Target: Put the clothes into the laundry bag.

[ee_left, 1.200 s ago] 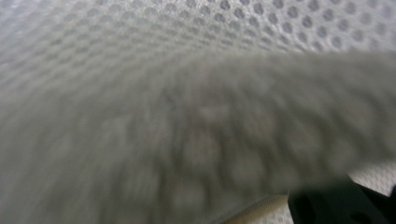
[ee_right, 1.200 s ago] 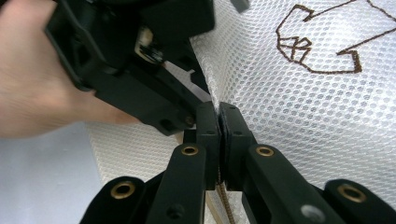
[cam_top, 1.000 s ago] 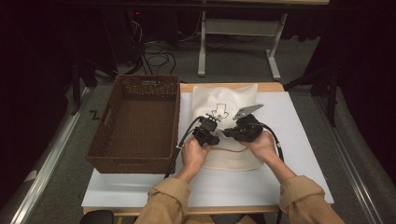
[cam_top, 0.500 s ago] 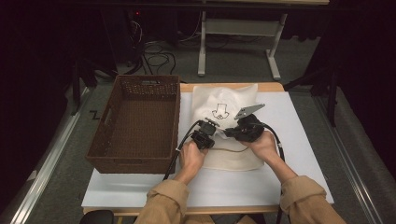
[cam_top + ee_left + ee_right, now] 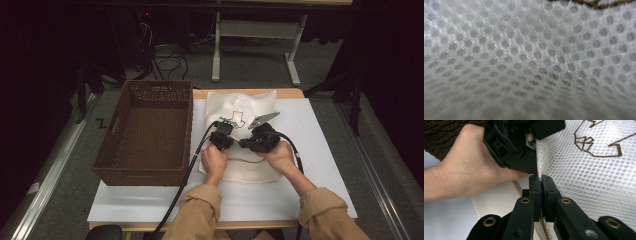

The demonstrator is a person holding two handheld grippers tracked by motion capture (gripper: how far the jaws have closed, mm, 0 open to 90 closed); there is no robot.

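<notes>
Left tool has shifted left, jaws just closing on the white mesh laundry bag; right tool pinches its fold. Bag's long axis runs away from the person on the white table.

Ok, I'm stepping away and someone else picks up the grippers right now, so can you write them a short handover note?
Right hand-held gripper: shut on a fold of the white mesh bag.
Left hand-held gripper: its jaws have just been closing; pressed close against the mesh beside the right one, so read it as gripping the bag too.
Things: the bag lies on the white table, right of the brown wicker basket, which has nothing in it.
Done: both grippers have hold near the bag's middle.
Left: the bag has not yet been lifted or moved; probably it goes into the basket.
</notes>
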